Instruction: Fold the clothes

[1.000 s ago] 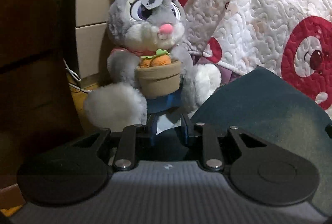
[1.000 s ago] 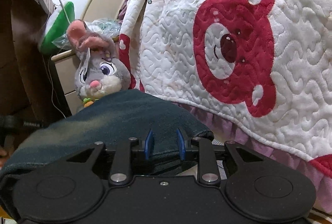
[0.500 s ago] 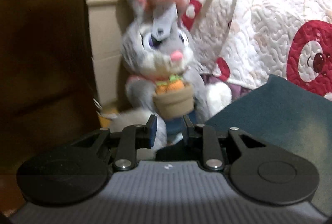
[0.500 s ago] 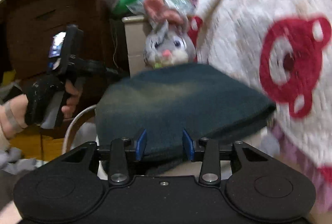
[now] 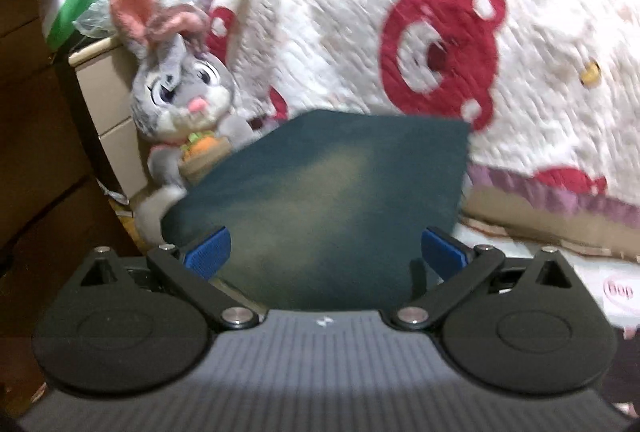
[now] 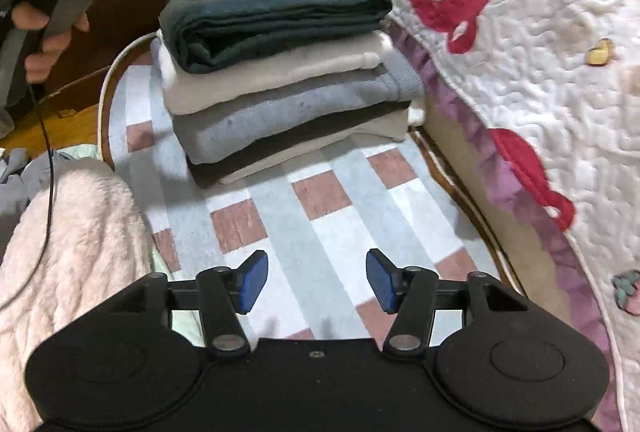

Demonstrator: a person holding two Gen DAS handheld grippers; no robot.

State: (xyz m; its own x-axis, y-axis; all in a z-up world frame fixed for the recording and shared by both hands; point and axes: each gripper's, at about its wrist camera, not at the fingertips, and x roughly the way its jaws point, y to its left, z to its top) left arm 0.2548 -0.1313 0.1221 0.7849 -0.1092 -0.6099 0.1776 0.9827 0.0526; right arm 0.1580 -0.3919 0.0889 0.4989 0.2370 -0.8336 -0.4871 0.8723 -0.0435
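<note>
A dark teal folded garment [image 6: 272,12] lies on top of a stack of folded clothes [image 6: 288,112], above beige, grey-blue and brown pieces. My right gripper [image 6: 316,280] hangs well back from the stack over the checked mat [image 6: 320,192]. Its jaws are opening and nothing is between them. In the left wrist view the teal garment [image 5: 320,200] fills the middle. My left gripper [image 5: 326,252] is just in front of it. Those jaws are also opening, spread very wide, and the blue pads [image 5: 208,252] do not press on the cloth. A hand [image 6: 40,32] holds the left gripper at the stack's far left.
A grey plush rabbit [image 5: 180,92] sits behind the stack against a cream drawer unit [image 5: 108,80]. A white quilt with red bears [image 6: 520,32] runs along the right. Pink fluffy fabric [image 6: 72,252] lies at the near left. Dark wooden furniture [image 5: 36,152] stands on the left.
Both grippers were closed around the teal garment's edge. They have opened, let go and drawn back and upward. The garment now rests on the stack.
</note>
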